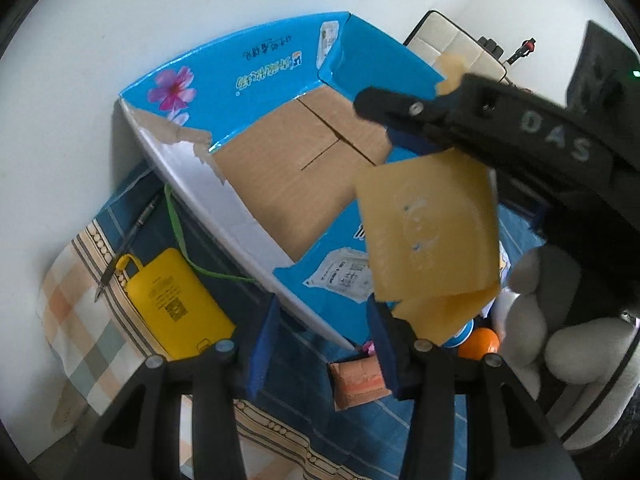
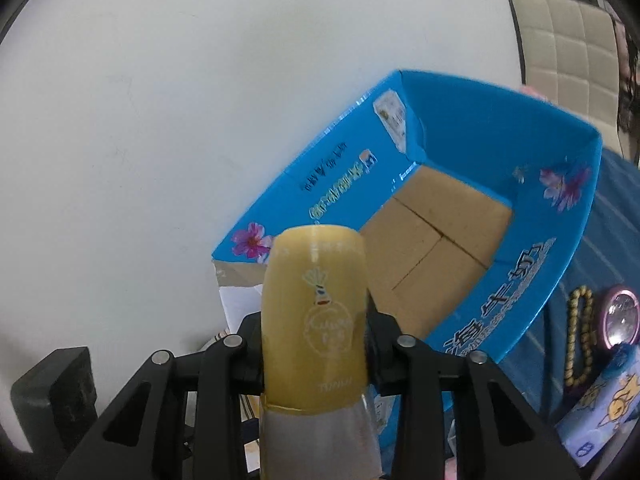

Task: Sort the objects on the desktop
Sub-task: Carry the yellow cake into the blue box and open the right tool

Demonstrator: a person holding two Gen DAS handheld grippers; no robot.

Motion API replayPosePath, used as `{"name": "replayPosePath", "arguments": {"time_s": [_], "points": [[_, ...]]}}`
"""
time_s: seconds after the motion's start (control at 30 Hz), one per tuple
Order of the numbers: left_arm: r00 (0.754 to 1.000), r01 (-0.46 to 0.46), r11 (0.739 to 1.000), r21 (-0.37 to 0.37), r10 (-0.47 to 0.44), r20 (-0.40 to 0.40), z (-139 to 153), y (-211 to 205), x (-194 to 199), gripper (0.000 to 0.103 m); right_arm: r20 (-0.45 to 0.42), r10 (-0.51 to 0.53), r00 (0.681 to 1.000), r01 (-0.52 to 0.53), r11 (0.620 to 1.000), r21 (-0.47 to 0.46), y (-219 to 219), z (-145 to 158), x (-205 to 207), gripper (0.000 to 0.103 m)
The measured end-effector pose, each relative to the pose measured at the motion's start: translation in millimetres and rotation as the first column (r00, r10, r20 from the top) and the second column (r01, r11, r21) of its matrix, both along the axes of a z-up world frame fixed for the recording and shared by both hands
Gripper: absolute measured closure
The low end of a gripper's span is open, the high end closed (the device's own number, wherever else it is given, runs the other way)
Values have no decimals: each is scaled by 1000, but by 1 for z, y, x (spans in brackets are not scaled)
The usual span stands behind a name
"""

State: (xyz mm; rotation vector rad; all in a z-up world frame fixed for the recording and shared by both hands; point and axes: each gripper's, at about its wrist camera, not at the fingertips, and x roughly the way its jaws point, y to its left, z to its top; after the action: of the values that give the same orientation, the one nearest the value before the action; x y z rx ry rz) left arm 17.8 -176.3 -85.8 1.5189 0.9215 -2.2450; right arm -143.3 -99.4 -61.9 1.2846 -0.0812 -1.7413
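White wall, cloth-covered counter (image 1: 80,344) | box (image 1: 280,200) empty | right tool (image 2: 316,344) grips yellow bottle (image 2: 316,300) | left tool (image 1: 324,344) half-open, empty | power bank (image 1: 176,304), pen (image 1: 124,248), beads (image 2: 580,336) remain.

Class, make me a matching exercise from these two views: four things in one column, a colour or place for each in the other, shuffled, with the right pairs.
1 power bank
2 blue box
3 yellow pouch
4 bead bracelet

A between the right gripper's fingers
B bare cardboard floor
C on the cloth beside a pen
D beside a round pink mirror

Pairs: 1-C, 2-B, 3-A, 4-D
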Motion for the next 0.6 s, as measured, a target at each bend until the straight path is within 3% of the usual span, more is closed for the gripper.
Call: {"name": "replayPosePath", "arguments": {"time_s": [0.17, 0.47, 0.6], "points": [[1000, 0, 1000, 8, 0, 3, 0, -2, -1, 61, 87, -14, 996, 11, 1000, 29, -3, -16, -10, 52], [1000, -9, 1000, 17, 9, -8, 6, -10, -2, 60, 69, -68, 995, 70, 997, -31, 8, 5, -20, 43], [1000, -7, 1000, 16, 8, -17, 8, -12, -1, 60, 111, -83, 990, 86, 996, -27, 9, 1, -27, 40]]}}
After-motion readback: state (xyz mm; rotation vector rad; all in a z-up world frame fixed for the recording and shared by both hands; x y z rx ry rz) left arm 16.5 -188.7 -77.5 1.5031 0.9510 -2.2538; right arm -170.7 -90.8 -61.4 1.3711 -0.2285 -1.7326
